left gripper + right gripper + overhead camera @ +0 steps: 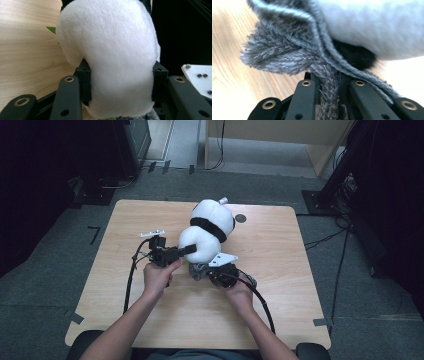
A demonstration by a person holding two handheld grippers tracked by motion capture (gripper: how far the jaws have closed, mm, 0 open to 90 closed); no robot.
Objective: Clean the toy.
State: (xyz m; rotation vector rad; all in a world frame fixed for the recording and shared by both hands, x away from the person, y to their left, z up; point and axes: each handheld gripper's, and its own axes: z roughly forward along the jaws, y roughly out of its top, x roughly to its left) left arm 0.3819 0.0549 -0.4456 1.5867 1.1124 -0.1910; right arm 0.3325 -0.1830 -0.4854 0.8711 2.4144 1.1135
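Observation:
A white plush toy (210, 222) with a black band lies on the wooden table (280, 285), near its middle. My left gripper (189, 250) comes in from the left and is shut on the toy's white lower lobe (112, 50), which bulges between both pads. My right gripper (199, 270) sits just below the toy. It is shut on a grey furry cloth part (287, 55) under the white body (374, 25), and a strand of the grey fur is pinched between its jaws. A small green leaf piece (51, 29) peeks out beside the plush.
A dark round spot (240, 218) marks the table behind the toy. Cables trail from both grippers toward the front edge. Black stands and wires (340, 185) crowd the floor at the right. Dark equipment (125, 150) stands at the back left.

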